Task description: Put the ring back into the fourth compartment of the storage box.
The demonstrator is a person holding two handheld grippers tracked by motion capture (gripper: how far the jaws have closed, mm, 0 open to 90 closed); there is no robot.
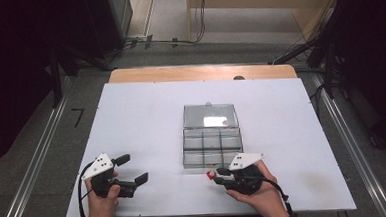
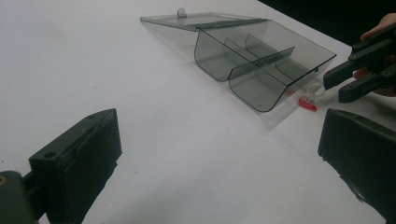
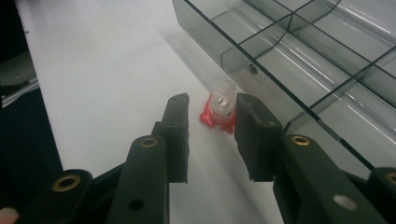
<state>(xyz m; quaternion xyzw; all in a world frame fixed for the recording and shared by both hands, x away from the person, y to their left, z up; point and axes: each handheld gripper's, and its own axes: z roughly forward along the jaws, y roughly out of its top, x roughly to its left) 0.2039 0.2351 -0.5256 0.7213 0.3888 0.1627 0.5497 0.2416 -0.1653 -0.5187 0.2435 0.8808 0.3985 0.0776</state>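
The right gripper [image 3: 212, 116] stood at the near right of the table [image 1: 131, 121], tips pointing left toward a small clear piece with a red base [image 3: 219, 109]. That piece lay on the table just beside the near wall of the open box [image 1: 212, 142]. In the right gripper view it sat between the two pads at their far ends, close against the right pad; whether that pad touched it could not be told, and a gap remained on the left side. The jaws were narrowed but not pressing on it. The piece stood roughly upright, clear part above the red base. The left gripper [image 1: 132, 170] was at the near left, well apart from the piece, jaws wide and empty. The right hand [image 1: 258, 190] was the nearer, and I judged a slight advance and closing would secure the piece.
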